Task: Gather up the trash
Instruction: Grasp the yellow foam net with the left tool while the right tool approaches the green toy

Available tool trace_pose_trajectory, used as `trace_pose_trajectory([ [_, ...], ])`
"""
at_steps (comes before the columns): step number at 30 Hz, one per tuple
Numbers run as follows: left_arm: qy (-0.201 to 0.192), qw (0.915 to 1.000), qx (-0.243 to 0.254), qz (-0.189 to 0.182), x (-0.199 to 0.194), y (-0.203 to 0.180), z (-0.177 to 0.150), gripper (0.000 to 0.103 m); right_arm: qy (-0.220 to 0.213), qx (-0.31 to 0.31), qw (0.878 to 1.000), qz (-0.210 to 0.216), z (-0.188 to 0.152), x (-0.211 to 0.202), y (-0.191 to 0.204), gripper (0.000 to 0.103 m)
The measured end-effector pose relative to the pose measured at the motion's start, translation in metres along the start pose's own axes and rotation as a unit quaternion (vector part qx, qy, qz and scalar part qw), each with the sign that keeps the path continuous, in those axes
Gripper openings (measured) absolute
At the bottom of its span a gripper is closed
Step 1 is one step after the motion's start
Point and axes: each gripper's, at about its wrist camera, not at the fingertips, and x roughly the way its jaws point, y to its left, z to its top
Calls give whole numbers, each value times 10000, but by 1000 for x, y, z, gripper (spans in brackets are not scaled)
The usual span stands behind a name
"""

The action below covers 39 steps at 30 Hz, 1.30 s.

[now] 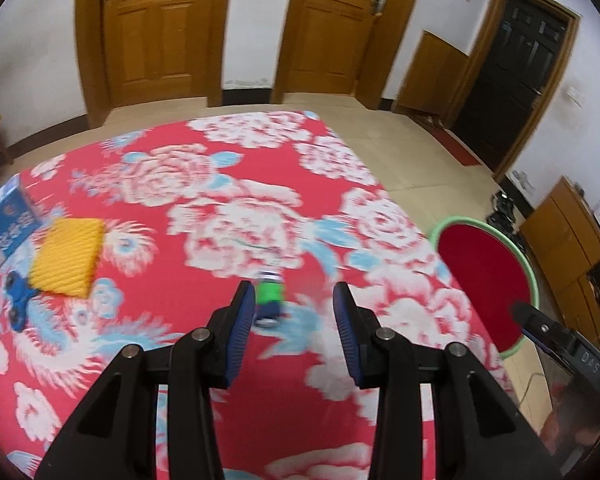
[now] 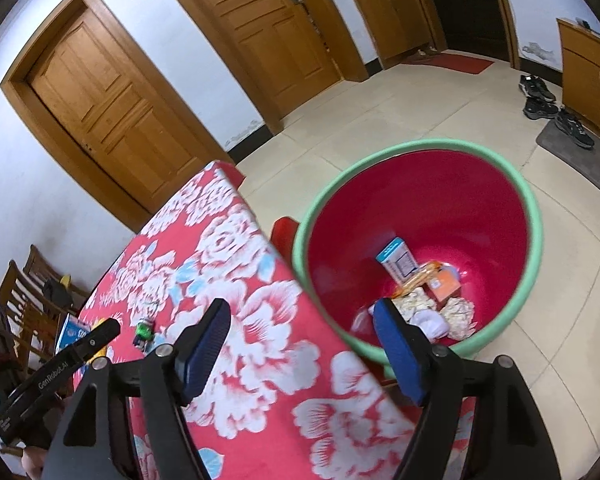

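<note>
A small green and blue can lies on the red floral tablecloth, just ahead of my open left gripper and close to its left finger. The can also shows small in the right wrist view. My right gripper is open and empty, held above the table's right edge beside a red basin with a green rim. The basin stands on the floor and holds a blue and white box, crumpled paper and other scraps. The basin shows in the left wrist view too.
A yellow knitted cloth, a blue and white box and a blue toy lie at the table's left. Wooden chairs stand beyond the table. Shoes and a mat lie on the tiled floor. Wooden doors line the wall.
</note>
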Motion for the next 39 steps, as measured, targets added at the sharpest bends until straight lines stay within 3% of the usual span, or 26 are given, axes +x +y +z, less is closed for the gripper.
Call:
trace_pose_trajectory([
  [19,-106,9928,-467,1098,-8,131,18,41,280,-430,9987,44,-18,19,52,81],
  [21,-31,9921,-446,1174,-3,141,19,45,326,-459,9984,29,-20,22,55,81],
  [26,209,9916,-375,1222,14,154,20,65,401,-524,9978,-36,-24,27,62,81],
  [34,415,9823,-43,1825,41,161,17,66,486,-668,9965,-95,-26,35,76,81],
  [39,355,9840,-128,1743,46,169,15,66,504,-744,9959,-113,-25,40,86,81],
])
